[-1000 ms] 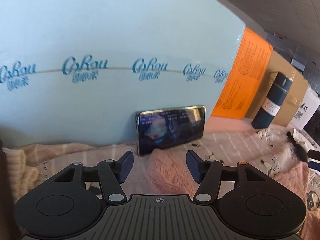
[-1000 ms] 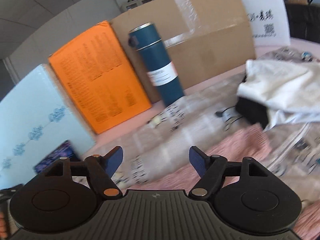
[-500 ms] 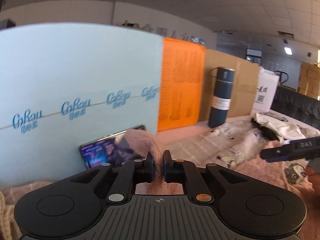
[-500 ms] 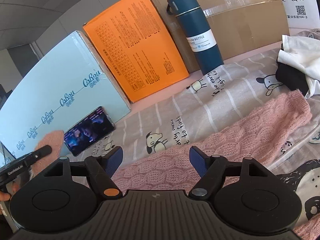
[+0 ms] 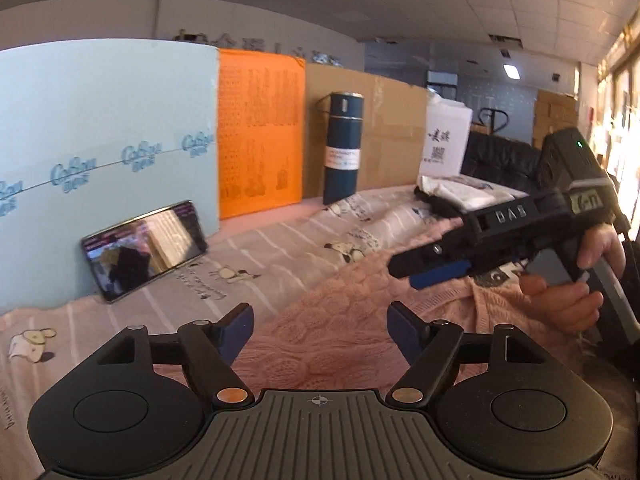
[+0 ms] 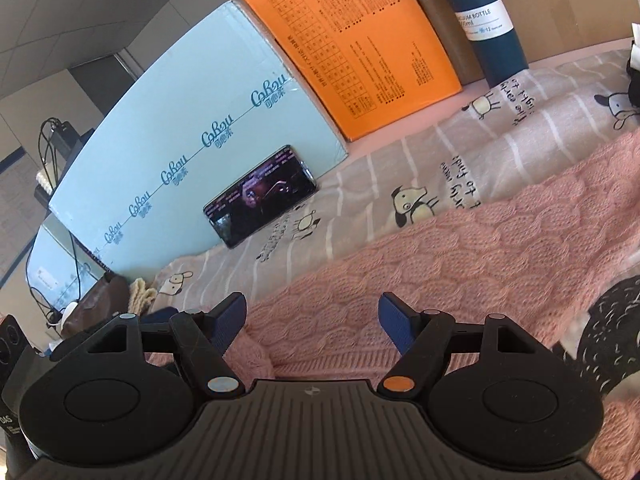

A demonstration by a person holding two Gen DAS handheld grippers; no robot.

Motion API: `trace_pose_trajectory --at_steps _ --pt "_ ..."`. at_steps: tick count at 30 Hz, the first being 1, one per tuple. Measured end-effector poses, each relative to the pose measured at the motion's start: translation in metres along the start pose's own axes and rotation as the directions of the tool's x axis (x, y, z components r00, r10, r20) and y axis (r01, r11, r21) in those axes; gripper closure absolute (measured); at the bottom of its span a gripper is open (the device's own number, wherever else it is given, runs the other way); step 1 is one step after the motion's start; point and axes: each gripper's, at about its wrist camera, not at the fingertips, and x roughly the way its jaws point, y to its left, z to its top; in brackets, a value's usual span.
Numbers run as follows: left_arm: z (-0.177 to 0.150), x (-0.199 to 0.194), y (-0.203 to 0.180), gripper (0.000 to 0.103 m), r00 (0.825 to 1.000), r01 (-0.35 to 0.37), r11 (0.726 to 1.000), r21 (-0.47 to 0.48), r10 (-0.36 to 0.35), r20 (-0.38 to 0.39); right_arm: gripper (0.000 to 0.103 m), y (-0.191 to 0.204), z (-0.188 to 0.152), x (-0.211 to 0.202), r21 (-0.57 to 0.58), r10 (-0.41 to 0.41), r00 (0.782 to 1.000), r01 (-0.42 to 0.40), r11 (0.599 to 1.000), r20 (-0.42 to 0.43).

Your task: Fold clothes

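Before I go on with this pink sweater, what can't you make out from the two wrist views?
- Pink sweater: near edge hidden behind the gripper bodies in both views; right side cut off by the frame.
- Orange sheet: print motion-blurred in the left view.
- White and black clothes: partly hidden behind the right gripper.

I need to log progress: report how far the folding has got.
Done: the pink cable-knit sweater lies spread across the cartoon-print bedsheet, apparently with part already laid over. In hand: nothing; the left claw and right claw are both open above the knit. Left: finish folding it, then the white and black clothes heaped behind.
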Motion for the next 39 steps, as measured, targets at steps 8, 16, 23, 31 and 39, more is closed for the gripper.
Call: trace_pose_trajectory --at_steps 8,16,23,31,39 --pt "-0.041 -0.058 0.005 0.027 0.997 -0.07 0.99 -0.119 0.069 -0.019 0.036 0.028 -0.036 0.007 -0.174 -0.008 0.989 -0.018 0.985 -0.148" --pt "-0.067 -0.095 0.006 0.027 0.992 -0.116 0.976 -0.187 0.121 0.019 0.093 0.061 -0.061 -0.011 -0.369 -0.044 0.99 -0.008 0.929 -0.132" --pt "-0.072 -0.106 -0.004 0.027 0.992 -0.093 0.981 -0.17 0.105 0.065 0.093 0.067 -0.058 -0.096 -0.2 0.164 0.984 -0.175 0.964 -0.069" --pt "-0.075 -0.106 -0.025 0.022 0.996 -0.053 0.992 -0.111 0.062 0.071 0.093 0.061 -0.093 -0.128 -0.242 0.084 0.996 -0.073 0.968 0.035" --pt "-0.079 -0.084 -0.033 0.021 0.985 -0.163 0.985 -0.053 0.159 -0.066 0.093 0.042 -0.11 -0.098 -0.358 -0.082 0.993 0.106 0.928 0.083"
